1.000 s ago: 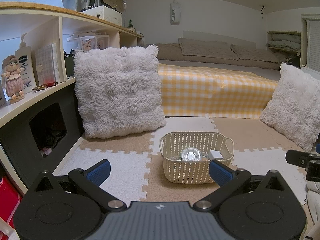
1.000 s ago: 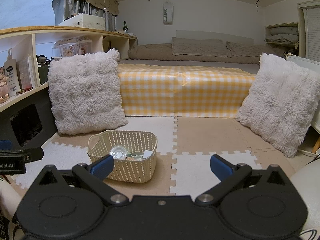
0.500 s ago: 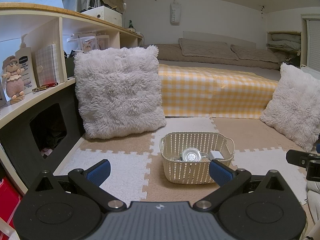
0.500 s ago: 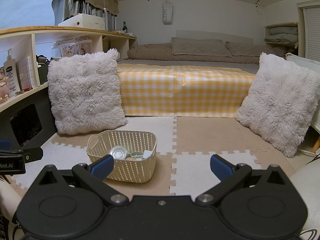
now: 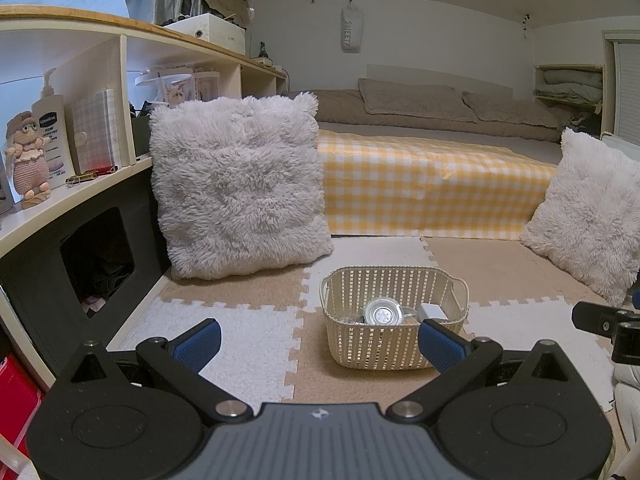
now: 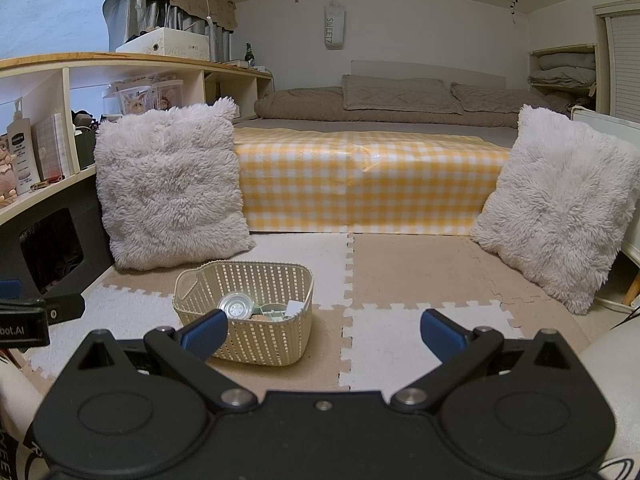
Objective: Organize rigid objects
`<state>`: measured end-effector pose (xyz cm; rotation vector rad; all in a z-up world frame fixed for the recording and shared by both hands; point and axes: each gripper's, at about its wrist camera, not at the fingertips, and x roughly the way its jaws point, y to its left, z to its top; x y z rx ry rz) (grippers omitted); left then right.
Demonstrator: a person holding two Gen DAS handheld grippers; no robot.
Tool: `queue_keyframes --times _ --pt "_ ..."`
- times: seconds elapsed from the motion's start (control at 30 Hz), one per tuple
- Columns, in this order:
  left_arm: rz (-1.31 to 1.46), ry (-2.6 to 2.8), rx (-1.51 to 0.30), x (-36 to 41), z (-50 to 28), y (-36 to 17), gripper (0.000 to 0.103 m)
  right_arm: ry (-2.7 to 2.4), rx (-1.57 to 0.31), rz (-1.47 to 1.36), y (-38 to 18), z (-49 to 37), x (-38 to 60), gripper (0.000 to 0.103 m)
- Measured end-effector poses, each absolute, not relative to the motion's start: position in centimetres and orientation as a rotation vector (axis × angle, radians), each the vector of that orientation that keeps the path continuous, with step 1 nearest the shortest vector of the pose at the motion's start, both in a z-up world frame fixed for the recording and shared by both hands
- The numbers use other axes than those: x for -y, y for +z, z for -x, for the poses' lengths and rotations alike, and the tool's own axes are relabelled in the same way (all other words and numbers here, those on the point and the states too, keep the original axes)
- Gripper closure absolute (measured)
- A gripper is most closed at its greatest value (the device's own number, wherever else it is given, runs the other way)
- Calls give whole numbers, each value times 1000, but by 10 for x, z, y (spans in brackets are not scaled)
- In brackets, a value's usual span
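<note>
1. Left hand-held gripper (image 5: pixel 318 342) has its two blue-padded fingers (image 5: pixel 198 344) spread wide with nothing between them; it hangs low over the foam floor mat (image 5: pixel 248 332), pointing level toward the bed (image 5: pixel 432 184).
2. Right hand-held gripper (image 6: pixel 324 334) is likewise spread wide and holds nothing, level and facing the same way. Its black body shows at the right edge of the left wrist view, and the left one's body shows at the left edge of the right wrist view, so the two sit side by side.
3. Just ahead of the left hand-held gripper, toward its right finger, the cream basket (image 5: pixel 394 350) stands on the mat; that finger's tip overlaps the basket's near right corner in the view, though I cannot tell whether they touch.
4. From the right wrist view the basket (image 6: pixel 260 342) lies ahead and to the left, partly behind the left finger tip.
5. Inside the basket lie a round silver can (image 5: pixel 382 314), tilted with its lid showing, a small white block (image 5: pixel 432 312) beside it, and a greenish piece (image 6: pixel 272 312) between them.
6. Beyond the basket, a fluffy white cushion (image 5: pixel 240 188) leans against the shelf unit (image 5: pixel 80 196) on the left, and another cushion (image 6: pixel 560 204) stands well apart on the right.
</note>
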<state>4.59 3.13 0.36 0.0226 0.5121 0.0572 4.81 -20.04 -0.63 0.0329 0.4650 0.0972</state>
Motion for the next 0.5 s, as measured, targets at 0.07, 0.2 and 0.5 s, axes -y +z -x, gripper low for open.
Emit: queue_keyframes --times 0.07,0.2,0.5 --pt "-23 57 -511 -31 -45 3 0 97 -465 -34 -6 -48 200 0" --pt "-23 58 -512 -31 -46 3 0 97 -465 -34 -6 -48 199 0" --pt "-19 59 -514 -34 -47 6 0 98 -465 -33 -6 -48 201 0"
